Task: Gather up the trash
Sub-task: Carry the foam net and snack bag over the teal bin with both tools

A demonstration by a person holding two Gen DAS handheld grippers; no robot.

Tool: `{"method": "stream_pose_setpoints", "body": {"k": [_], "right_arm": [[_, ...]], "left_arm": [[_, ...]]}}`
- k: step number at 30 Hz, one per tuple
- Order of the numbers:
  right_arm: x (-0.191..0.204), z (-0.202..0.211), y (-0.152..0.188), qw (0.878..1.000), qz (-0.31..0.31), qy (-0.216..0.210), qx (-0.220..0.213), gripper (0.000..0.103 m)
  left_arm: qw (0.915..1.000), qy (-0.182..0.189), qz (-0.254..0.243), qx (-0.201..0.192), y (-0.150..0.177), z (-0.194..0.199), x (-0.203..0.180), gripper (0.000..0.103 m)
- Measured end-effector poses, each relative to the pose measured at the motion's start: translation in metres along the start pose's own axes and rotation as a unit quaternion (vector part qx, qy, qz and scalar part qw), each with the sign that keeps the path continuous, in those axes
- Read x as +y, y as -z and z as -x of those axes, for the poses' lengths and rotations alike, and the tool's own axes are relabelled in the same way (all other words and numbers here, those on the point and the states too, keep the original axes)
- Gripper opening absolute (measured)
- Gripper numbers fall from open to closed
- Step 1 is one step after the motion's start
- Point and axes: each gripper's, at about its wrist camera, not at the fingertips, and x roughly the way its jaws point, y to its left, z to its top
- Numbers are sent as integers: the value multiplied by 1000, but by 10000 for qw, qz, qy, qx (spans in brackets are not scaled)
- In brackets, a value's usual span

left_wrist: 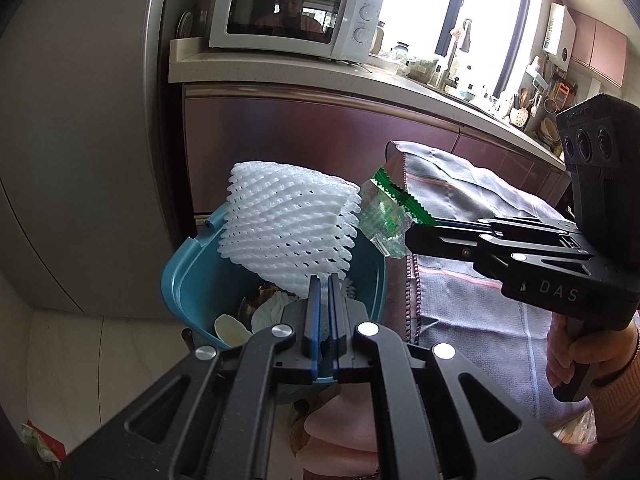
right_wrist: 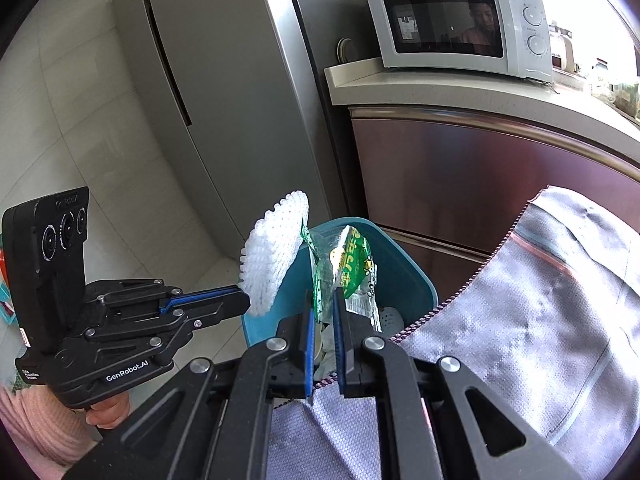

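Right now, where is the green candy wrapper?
The green wrapper is pinched in the right claw, above the blue trash bin, right beside the white foam net.

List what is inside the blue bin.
Inside the blue bin: crumpled white paper, a pale shell-like scrap, something brown. The foam net covers the rest.

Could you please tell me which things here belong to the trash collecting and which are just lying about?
Part of the job:
- white foam net, pinched in the left claw
- green wrapper, pinched in the right claw
- teal bin, already holding scraps

Just lying about:
- microwave
- fridge
- grey cloth
- worktop clutter
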Motion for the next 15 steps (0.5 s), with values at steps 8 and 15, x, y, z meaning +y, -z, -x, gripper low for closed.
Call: {"method": "stream_pose_setpoints", "body": {"k": [8, 15], "right_arm": [[-2, -12, -1, 9999, -55, 27, 147, 7], [3, -26, -1, 9995, -38, 71, 295, 7]], "left_arm": [[9999, 18, 86, 98, 0, -12, 4, 4], [9998, 8, 102, 193, 3, -23, 6, 4]]}}
